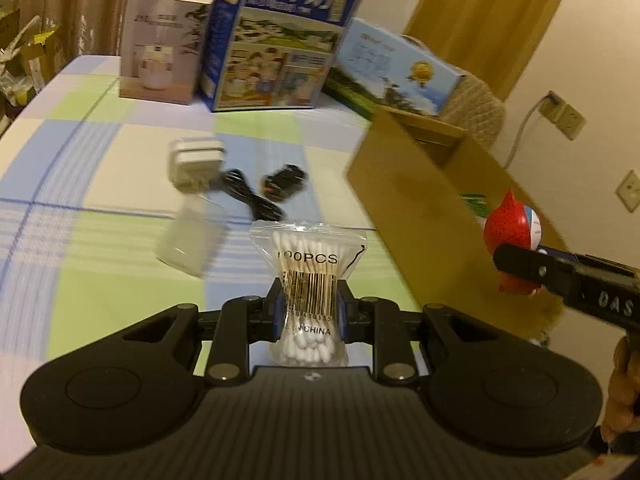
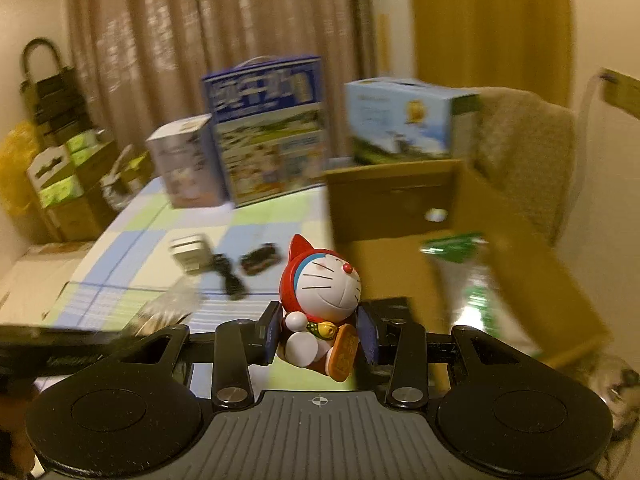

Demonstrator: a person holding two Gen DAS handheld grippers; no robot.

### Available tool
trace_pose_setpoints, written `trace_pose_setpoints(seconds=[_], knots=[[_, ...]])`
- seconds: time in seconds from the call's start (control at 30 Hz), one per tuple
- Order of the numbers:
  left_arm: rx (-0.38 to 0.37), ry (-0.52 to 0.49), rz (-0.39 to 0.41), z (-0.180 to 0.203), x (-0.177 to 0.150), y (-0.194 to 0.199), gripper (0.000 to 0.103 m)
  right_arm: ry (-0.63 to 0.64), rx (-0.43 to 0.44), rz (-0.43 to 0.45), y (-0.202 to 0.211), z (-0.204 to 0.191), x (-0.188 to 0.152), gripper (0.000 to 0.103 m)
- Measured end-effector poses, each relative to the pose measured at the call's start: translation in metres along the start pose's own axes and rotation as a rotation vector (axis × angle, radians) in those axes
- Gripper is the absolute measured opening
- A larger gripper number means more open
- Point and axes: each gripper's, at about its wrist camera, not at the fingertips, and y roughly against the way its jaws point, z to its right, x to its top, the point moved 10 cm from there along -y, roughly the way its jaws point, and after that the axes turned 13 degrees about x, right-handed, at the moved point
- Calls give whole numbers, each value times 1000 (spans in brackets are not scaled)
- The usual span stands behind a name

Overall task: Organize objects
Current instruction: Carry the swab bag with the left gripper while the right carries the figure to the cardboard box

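Note:
My left gripper (image 1: pixel 308 306) is shut on a clear bag of cotton swabs (image 1: pixel 308 276), pinched at its waist and lifted over the checked tablecloth (image 1: pixel 100 280). My right gripper (image 2: pixel 318 332) is shut on a red-hooded cat figurine (image 2: pixel 320 300), which also shows at the right of the left wrist view as the figurine (image 1: pixel 510 228) in the right gripper (image 1: pixel 516 266). An open cardboard box (image 1: pixel 420 208) stands on the right with green packaging (image 2: pixel 456 246) inside. A white charger (image 1: pixel 196 162), a black cable (image 1: pixel 248 194) and a small black toy car (image 1: pixel 284 182) lie on the cloth.
A white carton (image 1: pixel 164 44), a blue milk carton (image 1: pixel 276 40) and a light blue box (image 1: pixel 396 68) line the table's far edge. A clear plastic wrapper (image 1: pixel 188 240) lies left of the swabs. A padded chair (image 2: pixel 524 152) stands behind the cardboard box. Stacked cartons (image 2: pixel 60 176) sit at the far left.

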Motion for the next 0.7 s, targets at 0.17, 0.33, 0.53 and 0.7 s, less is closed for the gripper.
trace_pose_setpoints(seconds=[0.17, 0.33, 0.53, 0.7], knots=[[-61, -56, -7, 59, -12, 22, 20, -44, -69, 42, 45, 38, 3, 37], [-114, -135, 24, 125, -3, 41, 20, -88, -110, 87, 79, 72, 8, 37], [-144, -217, 54, 192, 16, 42, 20, -132, -136, 128, 101, 107, 15, 37], [-151, -238, 61, 224, 30, 28, 21, -157, -134, 154, 107, 125, 19, 37]])
